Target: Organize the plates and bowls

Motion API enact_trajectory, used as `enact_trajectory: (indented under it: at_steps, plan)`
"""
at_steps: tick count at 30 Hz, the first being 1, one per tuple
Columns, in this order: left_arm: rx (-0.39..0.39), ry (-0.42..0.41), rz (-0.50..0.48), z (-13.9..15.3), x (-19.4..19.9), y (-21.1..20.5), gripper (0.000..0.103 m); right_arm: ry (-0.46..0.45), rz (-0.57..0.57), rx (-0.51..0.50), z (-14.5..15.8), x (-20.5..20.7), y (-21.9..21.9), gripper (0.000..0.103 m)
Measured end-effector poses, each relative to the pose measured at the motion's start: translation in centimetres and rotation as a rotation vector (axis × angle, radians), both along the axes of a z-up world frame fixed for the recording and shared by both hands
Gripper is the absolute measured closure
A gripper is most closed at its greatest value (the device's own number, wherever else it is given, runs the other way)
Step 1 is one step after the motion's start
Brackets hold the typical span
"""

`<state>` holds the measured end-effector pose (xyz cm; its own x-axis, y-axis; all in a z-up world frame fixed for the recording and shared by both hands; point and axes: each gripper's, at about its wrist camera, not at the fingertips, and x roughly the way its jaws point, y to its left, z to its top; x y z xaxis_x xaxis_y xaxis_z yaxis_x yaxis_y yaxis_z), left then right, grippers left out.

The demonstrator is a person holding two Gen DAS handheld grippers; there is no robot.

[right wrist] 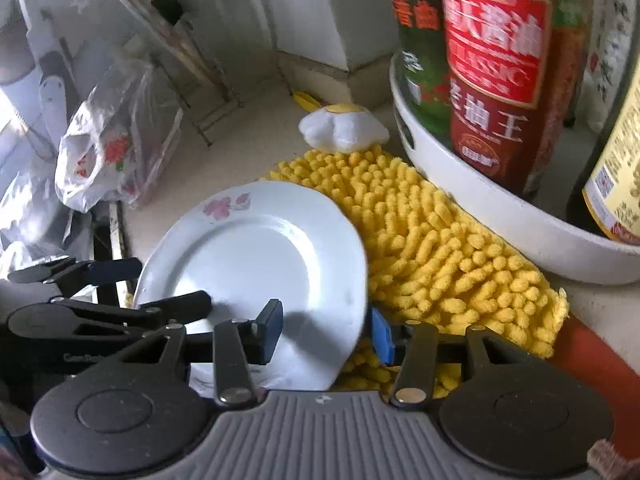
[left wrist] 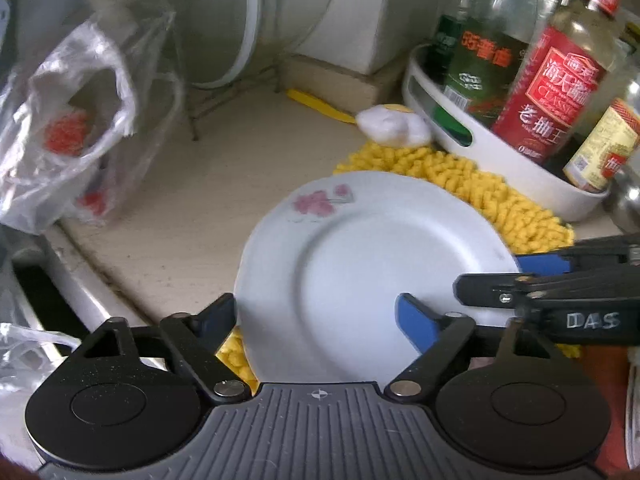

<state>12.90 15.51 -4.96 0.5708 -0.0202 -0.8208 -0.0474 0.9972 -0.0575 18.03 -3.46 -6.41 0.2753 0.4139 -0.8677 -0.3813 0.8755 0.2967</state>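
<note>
the plate [left wrist: 360, 264] is white with a pink flower near its far rim, tilted, lying partly on the yellow mat [left wrist: 460, 184] on the counter [left wrist: 192, 208]. the right gripper [right wrist: 324, 330] has its jaws across the plate's right rim, one finger over the top and one under the edge, looks clamped on it. the left gripper [left wrist: 316, 316] is spread wide over the plate's left edge, pads not pressing. a white tray [left wrist: 500, 152] of bottles [left wrist: 552, 80] sits just behind the mat, and a plastic bag [left wrist: 68, 128] is off to the left.
</note>
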Motion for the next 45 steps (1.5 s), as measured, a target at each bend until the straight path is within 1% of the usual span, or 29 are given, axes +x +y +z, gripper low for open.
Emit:
enact_trajectory:
  at_steps: [2,3,5,10,17,20,21,22,24,27,30,33,36,37,39,40,41,43,45]
  plan:
    - [0.005,0.003,-0.001,0.0,0.1,-0.2,0.015,-0.022,0.009,-0.031,0.3,-0.5,0.5,0.063]
    - [0.0,0.007,0.004,0.1,0.1,-0.2,0.015,-0.019,0.006,-0.039,0.3,-0.4,0.5,0.063]
    - [0.005,0.007,0.004,0.5,-0.1,-0.4,0.015,0.002,-0.018,-0.023,0.3,-0.2,0.1,0.063]
    - [0.028,-0.006,-0.015,1.2,-0.6,-1.3,0.015,-0.01,-0.022,-0.009,1.3,-1.1,-0.5,0.063]
    - [0.062,-0.005,-0.055,1.8,-1.5,-3.9,0.014,-0.014,-0.066,0.011,2.6,-2.3,-2.6,0.063]
    - [0.064,0.024,-0.073,1.2,-2.0,-4.8,0.014,-0.005,-0.072,0.036,3.2,-3.1,-3.5,0.063]
    - [0.07,0.035,-0.079,0.9,-2.0,-5.0,0.015,0.007,-0.078,0.045,3.1,-3.3,-4.0,0.063]
    - [0.083,0.047,-0.078,0.6,-2.0,-5.2,0.014,0.019,-0.084,0.048,2.8,-3.2,-4.4,0.064]
    - [0.103,0.041,-0.037,0.9,-2.4,-4.8,0.012,0.045,-0.092,0.046,1.9,-3.0,-5.0,0.064]
    - [0.081,0.038,0.015,1.3,-3.1,-3.4,0.012,0.034,-0.096,0.057,2.0,-3.3,-6.0,0.064]
    - [0.035,0.06,0.029,1.0,-3.1,-2.8,0.012,0.021,-0.095,0.076,2.5,-3.5,-6.7,0.064]
    - [-0.008,0.071,0.004,0.2,-2.8,-3.4,0.011,0.04,-0.091,0.091,2.1,-3.4,-6.8,0.063]
    - [-0.033,0.053,-0.032,-0.3,-2.1,-4.2,0.01,0.038,-0.078,0.094,1.5,-3.4,-6.4,0.063]
    - [-0.031,0.053,-0.04,-0.5,-1.7,-4.4,0.007,0.033,-0.066,0.095,1.4,-3.3,-6.2,0.062]
    - [-0.023,0.055,-0.03,-0.6,-1.2,-4.6,0.007,0.035,-0.051,0.114,1.1,-2.9,-5.9,0.062]
    - [-0.023,0.067,-0.024,-0.5,-1.0,-4.7,0.008,0.049,-0.046,0.124,0.7,-2.5,-5.7,0.064]
    - [-0.015,0.072,-0.024,-0.3,-1.2,-4.8,0.009,0.044,-0.052,0.13,0.6,-2.2,-5.6,0.065]
    - [0.026,0.052,-0.037,0.2,-1.7,-5.5,0.01,0.067,-0.058,0.124,0.8,-2.0,-5.6,0.065]
    - [0.055,0.037,-0.042,0.7,-1.9,-6.0,0.011,0.065,-0.063,0.115,0.9,-2.3,-5.7,0.065]
